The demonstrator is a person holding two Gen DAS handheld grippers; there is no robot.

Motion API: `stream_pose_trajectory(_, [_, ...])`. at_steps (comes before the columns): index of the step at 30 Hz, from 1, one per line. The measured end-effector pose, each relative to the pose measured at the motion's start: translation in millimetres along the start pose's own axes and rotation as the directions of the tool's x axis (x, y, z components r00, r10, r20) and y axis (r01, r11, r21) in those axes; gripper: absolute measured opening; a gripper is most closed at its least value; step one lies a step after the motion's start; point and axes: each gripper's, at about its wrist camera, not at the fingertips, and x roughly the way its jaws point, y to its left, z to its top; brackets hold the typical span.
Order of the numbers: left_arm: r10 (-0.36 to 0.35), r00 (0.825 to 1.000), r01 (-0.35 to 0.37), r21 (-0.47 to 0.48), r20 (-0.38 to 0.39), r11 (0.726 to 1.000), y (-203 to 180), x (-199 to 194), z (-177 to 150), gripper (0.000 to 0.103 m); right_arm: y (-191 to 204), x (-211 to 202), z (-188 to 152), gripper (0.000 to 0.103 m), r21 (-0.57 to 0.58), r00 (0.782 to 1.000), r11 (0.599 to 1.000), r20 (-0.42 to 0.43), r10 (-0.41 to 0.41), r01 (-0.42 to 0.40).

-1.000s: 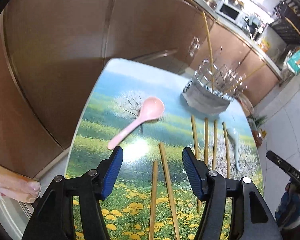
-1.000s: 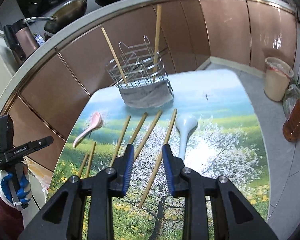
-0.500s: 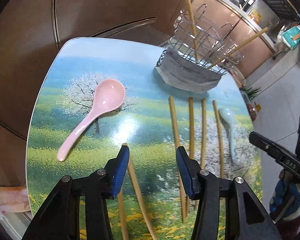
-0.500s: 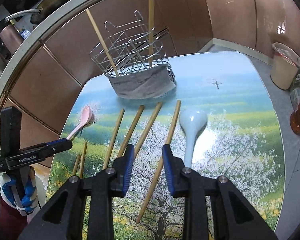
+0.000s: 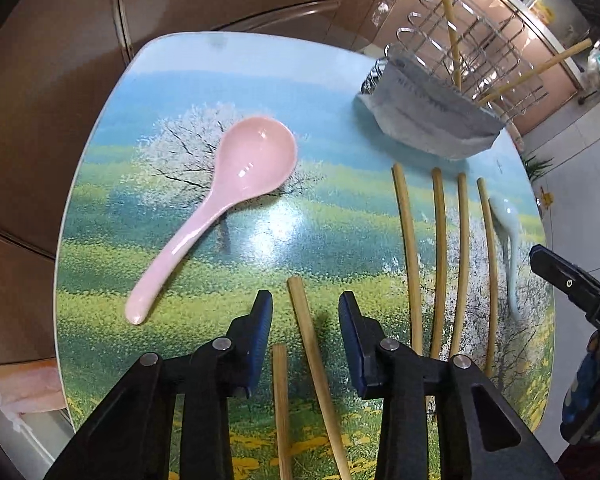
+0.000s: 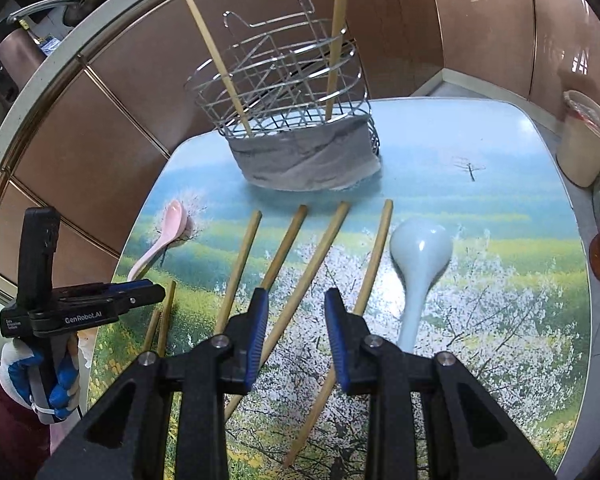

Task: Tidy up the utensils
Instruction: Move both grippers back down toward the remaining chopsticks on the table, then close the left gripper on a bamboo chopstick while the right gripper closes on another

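The desk [image 6: 520,152] wears a printed meadow scene with blossoming trees. At its far end stands a wire utensil basket [image 6: 284,76], its base wrapped in grey cloth, with two chopsticks leaning upright inside.

The right gripper [image 6: 296,300] hangs over the row of four bamboo chopsticks [image 6: 242,264] lying side by side on the desk. Its jaws stand a little apart and straddle one stick of the row, but I cannot see the pads touching it.

The left gripper [image 5: 305,302] hovers over a separate pair of chopsticks [image 5: 306,332] near the desk's left edge. Its jaws are closing with the sticks between them, and the pads are still clear of the wood.

A pale blue spoon [image 6: 418,264] lies just right of the row. A pink spoon [image 5: 224,200] lies alone, bowl up, towards the far left.
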Motion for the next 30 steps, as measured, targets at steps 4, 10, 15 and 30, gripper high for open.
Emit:
stream_pose_trajectory(4, [0.014, 1.000, -0.014, 0.005, -0.019, 1.000, -1.7, 6.8, 0.9, 0.030, -6.1, 10.4, 5.6, 0.028, 0.024, 1.000, 1.000, -0.026, 0.008, -0.008])
stream_pose_trajectory(10, [0.024, 0.999, -0.024, -0.004, -0.025, 1.000, 1.5, 6.9, 1.7, 0.030, -0.8, 29.9, 13.3, 0.028, 0.023, 0.998, 1.000, -0.066, 0.007, -0.005])
stream_pose_trajectory(15, [0.028, 0.999, -0.028, -0.004, -0.032, 1.000, 2.8, 7.8, 2.9, 0.027, 5.5, 44.0, 16.9, 0.028, 0.011, 0.996, 1.000, -0.090, -0.012, 0.013])
stream_pose_trajectory(30, [0.072, 0.996, -0.071, 0.019, -0.051, 0.997, -18.3, 18.4, 5.6, 0.013, 3.9, 74.6, 33.5, 0.028, 0.006, 0.983, 0.994, -0.151, -0.105, 0.107])
